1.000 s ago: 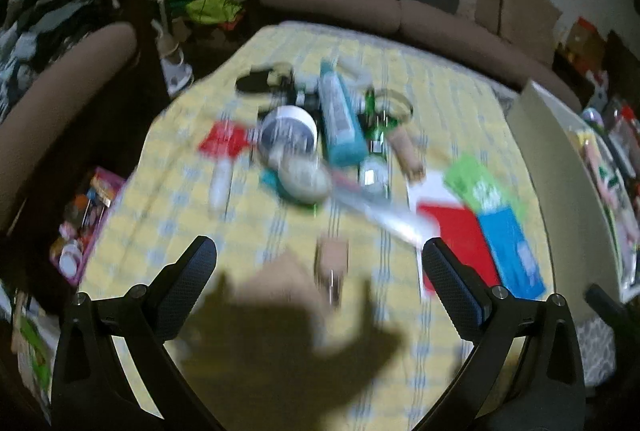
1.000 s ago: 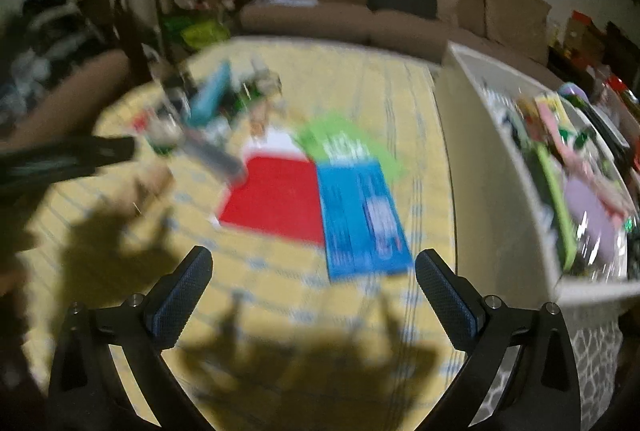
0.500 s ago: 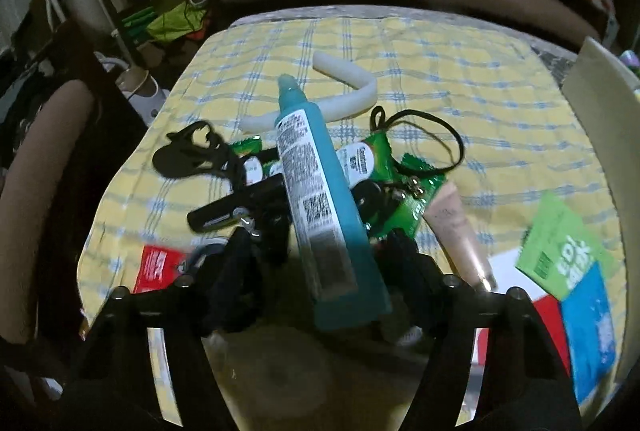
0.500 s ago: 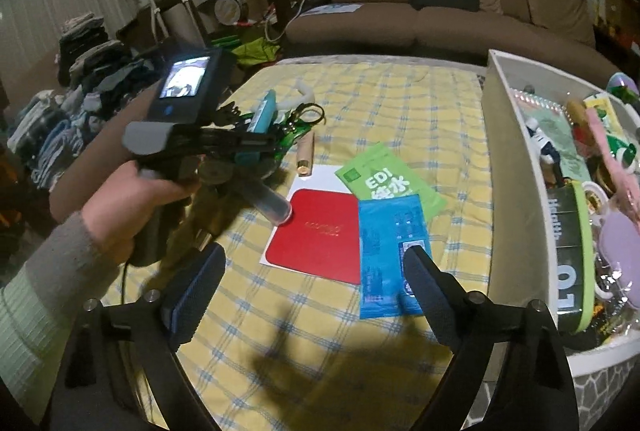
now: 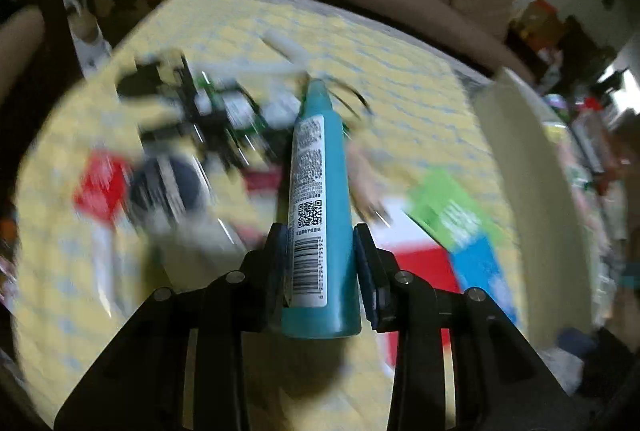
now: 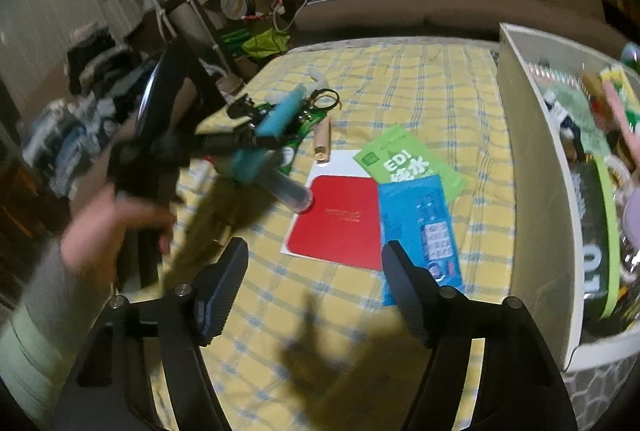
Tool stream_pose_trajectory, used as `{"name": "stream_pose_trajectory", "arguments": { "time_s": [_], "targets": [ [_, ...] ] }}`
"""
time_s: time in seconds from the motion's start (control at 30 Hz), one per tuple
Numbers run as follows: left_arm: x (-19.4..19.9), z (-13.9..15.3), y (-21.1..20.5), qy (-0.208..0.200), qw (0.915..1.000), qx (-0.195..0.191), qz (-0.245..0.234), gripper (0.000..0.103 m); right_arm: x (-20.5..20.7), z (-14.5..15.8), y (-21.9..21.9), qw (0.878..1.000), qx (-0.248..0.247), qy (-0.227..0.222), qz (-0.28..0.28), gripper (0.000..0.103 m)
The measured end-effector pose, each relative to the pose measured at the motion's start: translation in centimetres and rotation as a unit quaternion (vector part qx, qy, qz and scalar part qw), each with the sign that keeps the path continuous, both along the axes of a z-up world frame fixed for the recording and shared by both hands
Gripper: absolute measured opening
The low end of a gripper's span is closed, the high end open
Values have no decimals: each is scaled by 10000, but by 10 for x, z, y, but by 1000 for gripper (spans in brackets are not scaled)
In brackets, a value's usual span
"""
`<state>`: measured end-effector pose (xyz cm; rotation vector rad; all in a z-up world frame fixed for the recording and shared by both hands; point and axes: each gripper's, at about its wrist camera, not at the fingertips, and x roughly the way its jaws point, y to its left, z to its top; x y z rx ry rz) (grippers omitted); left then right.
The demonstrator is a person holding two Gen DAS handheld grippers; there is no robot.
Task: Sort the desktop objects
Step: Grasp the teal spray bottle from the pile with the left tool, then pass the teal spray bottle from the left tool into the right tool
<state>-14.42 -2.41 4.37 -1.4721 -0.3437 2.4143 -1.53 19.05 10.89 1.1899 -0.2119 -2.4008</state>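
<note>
A teal bottle (image 5: 320,191) with a white barcode label lies lengthwise between the fingers of my left gripper (image 5: 320,233). The jaws are closing and both pads touch its sides. From the right wrist view the same teal bottle (image 6: 276,119) sits in the left gripper (image 6: 256,143), held by a person's hand (image 6: 108,223) just above the pile. My right gripper (image 6: 315,249) hangs over the yellow checked cloth (image 6: 440,103), near a red card (image 6: 340,223) and a blue packet (image 6: 420,227). Its jaws are closing with nothing between them.
A white bin (image 6: 532,191) full of items stands along the right edge. A green packet (image 6: 404,161), a beige tube (image 6: 322,143), a clear tube (image 6: 288,187) and scissors (image 6: 320,97) lie on the cloth. A red packet (image 5: 100,187) and a dark jar (image 5: 164,187) lie left of the bottle.
My left gripper moved forward and down onto the pile and its jaws narrowed around the teal bottle. The right gripper's jaws narrowed too, and it shifted slightly.
</note>
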Motion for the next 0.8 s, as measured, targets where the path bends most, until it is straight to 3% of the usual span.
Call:
{"name": "stream_pose_trajectory", "arguments": {
  "time_s": [0.1,0.23,0.3,0.37,0.5,0.67,0.8],
  "targets": [
    [49,1,11,-192,9978,620,-142,31,1,1,7,9988,-426,-215,-66,68],
    [107,2,23,-288,9925,1167,-219,31,6,-7,17,9937,-928,-580,-240,62],
    [138,-4,27,-440,9863,1577,-199,31,12,-12,19,9926,-935,-708,-305,61],
    [155,-9,34,-516,9842,1683,-172,31,19,-20,18,9926,-793,-865,-321,59],
    [177,-30,33,-735,9743,2129,36,31,26,-43,23,9892,-611,-1226,-517,41],
    [179,-34,27,-610,9804,1869,145,31,22,-69,23,9830,-759,-1559,-610,17],
    [176,-39,16,-615,9846,1601,338,30,10,-71,2,9846,-763,-1503,-467,15]
  ]
}}
